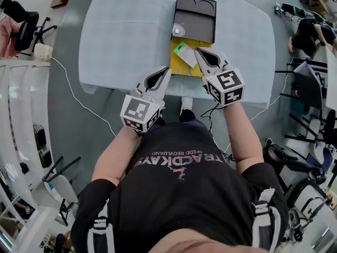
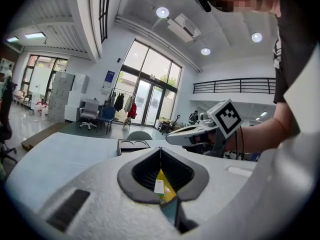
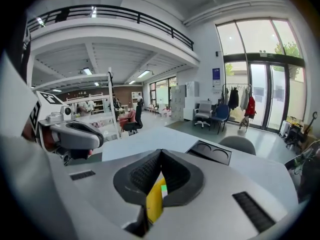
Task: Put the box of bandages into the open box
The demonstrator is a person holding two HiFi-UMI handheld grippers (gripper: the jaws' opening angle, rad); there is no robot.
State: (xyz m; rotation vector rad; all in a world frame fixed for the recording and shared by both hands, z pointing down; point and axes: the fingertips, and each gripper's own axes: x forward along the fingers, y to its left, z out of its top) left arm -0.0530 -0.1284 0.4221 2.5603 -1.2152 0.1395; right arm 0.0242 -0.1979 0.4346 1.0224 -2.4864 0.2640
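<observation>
Both the left gripper [image 1: 168, 70] and right gripper [image 1: 197, 50] have their jaws pinched together on nothing, flanking the small green-and-white bandage box [image 1: 185, 53], probably lining up a grab. It lies on a flat yellow sheet [image 1: 178, 66], at 9 o'clock off the right tips, with the black open box [image 1: 195, 15] at 12.

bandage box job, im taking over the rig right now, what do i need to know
Left gripper: shut, empty, at the left edge of the yellow panel.
Right gripper: shut, empty, tip right beside the bandage box.
The bandage box lies flat on the yellow panel, directly in front of the black box on the table.
Done: nothing gripped; I cannot tell whether the yellow panel is part of the open box.
Left: if not, probably grip the bandage box and set it inside the black box.
</observation>
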